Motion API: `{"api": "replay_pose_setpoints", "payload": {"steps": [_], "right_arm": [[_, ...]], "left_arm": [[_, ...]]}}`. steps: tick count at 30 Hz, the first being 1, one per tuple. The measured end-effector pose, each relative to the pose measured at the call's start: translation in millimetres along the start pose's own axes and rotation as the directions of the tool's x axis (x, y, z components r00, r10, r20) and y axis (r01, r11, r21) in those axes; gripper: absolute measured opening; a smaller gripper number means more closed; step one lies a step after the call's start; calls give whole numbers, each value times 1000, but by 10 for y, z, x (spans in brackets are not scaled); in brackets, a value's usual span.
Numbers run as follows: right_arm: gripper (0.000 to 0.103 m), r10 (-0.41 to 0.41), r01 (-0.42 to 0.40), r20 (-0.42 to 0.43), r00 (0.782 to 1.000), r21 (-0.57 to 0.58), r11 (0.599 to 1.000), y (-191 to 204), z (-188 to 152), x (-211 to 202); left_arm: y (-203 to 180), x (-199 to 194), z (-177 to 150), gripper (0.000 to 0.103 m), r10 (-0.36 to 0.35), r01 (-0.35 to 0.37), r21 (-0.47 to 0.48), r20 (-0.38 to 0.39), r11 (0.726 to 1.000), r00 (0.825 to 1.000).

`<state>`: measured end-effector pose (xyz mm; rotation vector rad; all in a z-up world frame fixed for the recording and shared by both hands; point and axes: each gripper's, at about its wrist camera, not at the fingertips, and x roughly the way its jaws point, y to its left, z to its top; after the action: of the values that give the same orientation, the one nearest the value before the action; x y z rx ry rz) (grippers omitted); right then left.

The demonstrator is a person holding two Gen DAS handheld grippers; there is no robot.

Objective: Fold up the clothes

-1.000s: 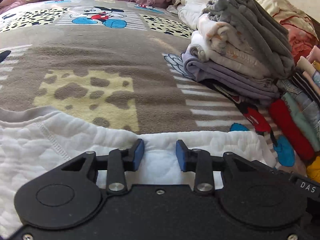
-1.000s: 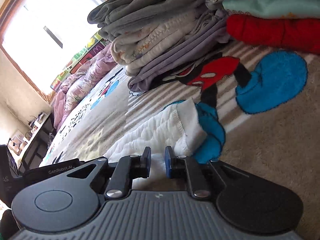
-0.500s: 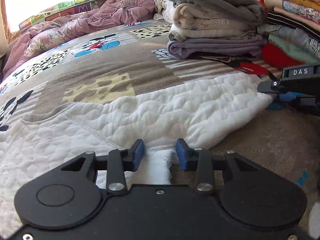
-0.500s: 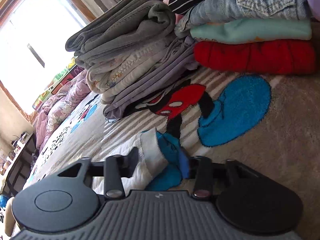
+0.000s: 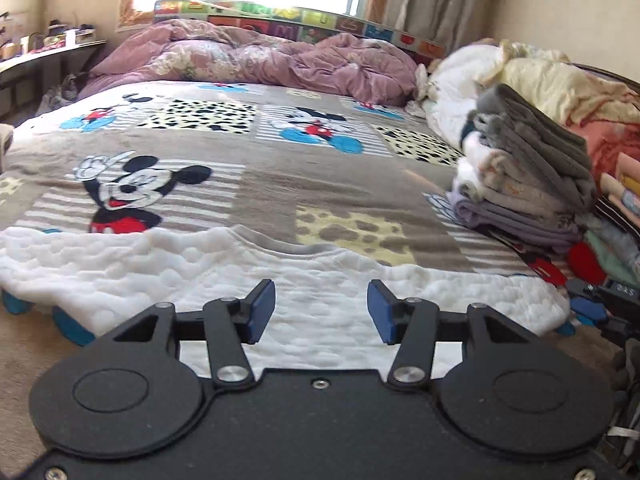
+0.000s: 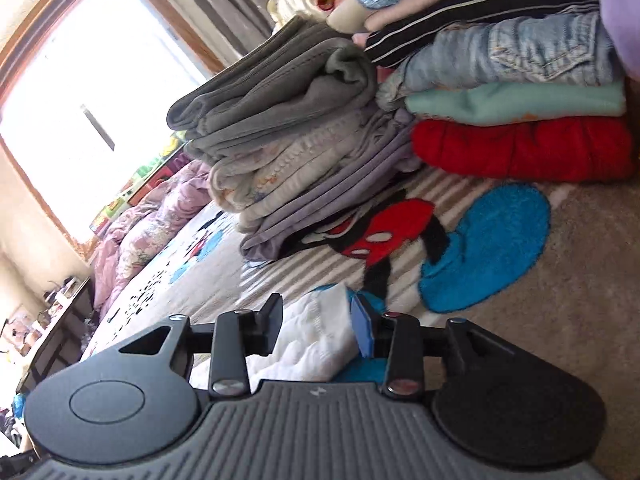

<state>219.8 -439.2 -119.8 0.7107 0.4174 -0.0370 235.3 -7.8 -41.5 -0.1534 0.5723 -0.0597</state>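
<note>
Now both jaws are opening, releasing the white garment [image 5: 320, 280].

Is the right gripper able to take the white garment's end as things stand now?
Probably yes. The right gripper has its opening jaws on either side of the white garment, and nothing lies between them.

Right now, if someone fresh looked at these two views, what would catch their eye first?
Probably the white quilted garment spread flat across the near part of the cartoon-mouse fleece blanket, under the left gripper, whose jaws are opening. Next, the stacks of folded clothes at the blanket's right edge: a grey-topped pile beside one with a red knit at its base. The right gripper is opening around the garment's corner.
</note>
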Motion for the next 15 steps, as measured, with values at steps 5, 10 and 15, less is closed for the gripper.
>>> {"api": "replay_pose_setpoints", "payload": {"steps": [5,10,15], "right_arm": [[42,147,-155,-88,985,-87,984,308,-172,118],[40,93,-117,-154,984,-152,981,418,-337,293],[29,55,-78,-161,985,-142,987,362,-372,368]], "left_arm": [[856,416,352,33,105,-106,-104,-18,989,994],[968,946,313,19,172,-171,25,-143,985,975],[1485,846,226,4,184,-211,-202,-144,957,972]]}}
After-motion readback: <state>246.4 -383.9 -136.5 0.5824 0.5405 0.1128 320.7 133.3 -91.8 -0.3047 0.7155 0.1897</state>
